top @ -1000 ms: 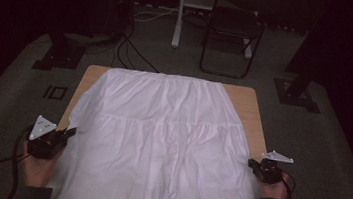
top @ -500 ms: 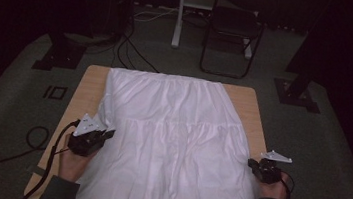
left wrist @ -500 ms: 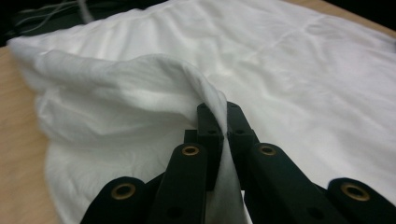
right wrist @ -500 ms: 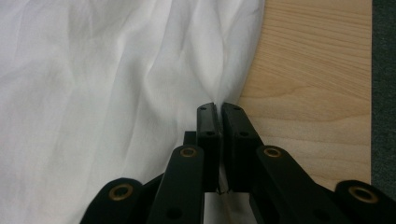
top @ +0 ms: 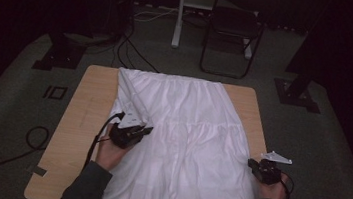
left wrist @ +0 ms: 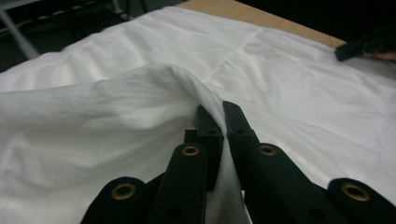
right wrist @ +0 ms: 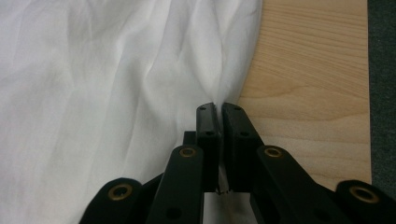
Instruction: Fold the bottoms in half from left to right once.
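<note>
A white, creased cloth [top: 184, 145] lies spread over the worktop [top: 87, 114]. Its left edge is lifted and folded inward, pinched between the left fingers [left wrist: 208, 123]; its right edge sits between the right fingers [right wrist: 205, 121].

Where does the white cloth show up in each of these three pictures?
High view: the white cloth covers the middle of the wooden table.
Left gripper view: its folded-over edge rises at centre, pinched in the left tongs.
Right gripper view: it fills the left side.
Shared landmark: the wooden table.
</note>
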Demonstrator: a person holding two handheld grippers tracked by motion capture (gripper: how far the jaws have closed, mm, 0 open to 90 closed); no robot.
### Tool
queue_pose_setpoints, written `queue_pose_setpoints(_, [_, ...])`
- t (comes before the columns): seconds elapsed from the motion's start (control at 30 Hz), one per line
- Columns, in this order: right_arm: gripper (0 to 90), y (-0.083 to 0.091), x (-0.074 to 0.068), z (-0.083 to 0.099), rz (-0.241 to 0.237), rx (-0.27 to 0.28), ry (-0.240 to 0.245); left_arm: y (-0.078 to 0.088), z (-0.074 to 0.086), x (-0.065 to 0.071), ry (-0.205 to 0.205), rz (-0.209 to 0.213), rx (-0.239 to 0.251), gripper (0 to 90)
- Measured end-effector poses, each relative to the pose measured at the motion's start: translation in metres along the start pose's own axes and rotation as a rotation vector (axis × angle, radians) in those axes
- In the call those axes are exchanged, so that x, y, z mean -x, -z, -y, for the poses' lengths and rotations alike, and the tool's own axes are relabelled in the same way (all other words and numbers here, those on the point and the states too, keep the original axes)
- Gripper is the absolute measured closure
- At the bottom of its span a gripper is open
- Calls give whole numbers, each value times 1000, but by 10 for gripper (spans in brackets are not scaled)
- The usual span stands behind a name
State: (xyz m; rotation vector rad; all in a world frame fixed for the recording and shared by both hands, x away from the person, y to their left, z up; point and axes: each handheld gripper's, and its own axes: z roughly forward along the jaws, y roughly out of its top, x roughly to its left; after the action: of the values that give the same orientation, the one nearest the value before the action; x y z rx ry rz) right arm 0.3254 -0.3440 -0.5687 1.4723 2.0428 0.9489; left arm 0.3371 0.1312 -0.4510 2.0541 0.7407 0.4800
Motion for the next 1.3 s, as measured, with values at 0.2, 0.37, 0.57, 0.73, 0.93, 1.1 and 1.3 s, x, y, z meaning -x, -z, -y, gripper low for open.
queue_pose_setpoints(0.2, [847, 0, -1, 1, 6, 8, 0, -44, -9, 10, 3, 99, -21, 883])
queue_pose_setpoints(0.37, [847, 0, -2, 2, 11, 11, 3, -58, -17, 19, 7, 188, -1, 883])
queue_pose_setpoints(0.57, [847, 0, -2, 2, 16, 18, 5, -72, -44, 48, -18, 324, 31, 883])
queue_pose_setpoints(0.73, [847, 0, -2, 3, 16, 18, 2, -80, -68, 90, -63, 495, 86, 884])
queue_pose_setpoints(0.93, [847, 0, -2, 3, 15, 22, 3, -111, -61, 118, -96, 574, 9, 878])
queue_pose_setpoints(1.1, [839, 0, -3, 3, 22, 18, 4, -124, -45, 109, -57, 520, -51, 651])
queue_pose_setpoints(1.3, [607, 0, -8, -1, 39, 0, -8, -101, -38, 81, -39, 402, -32, 532])
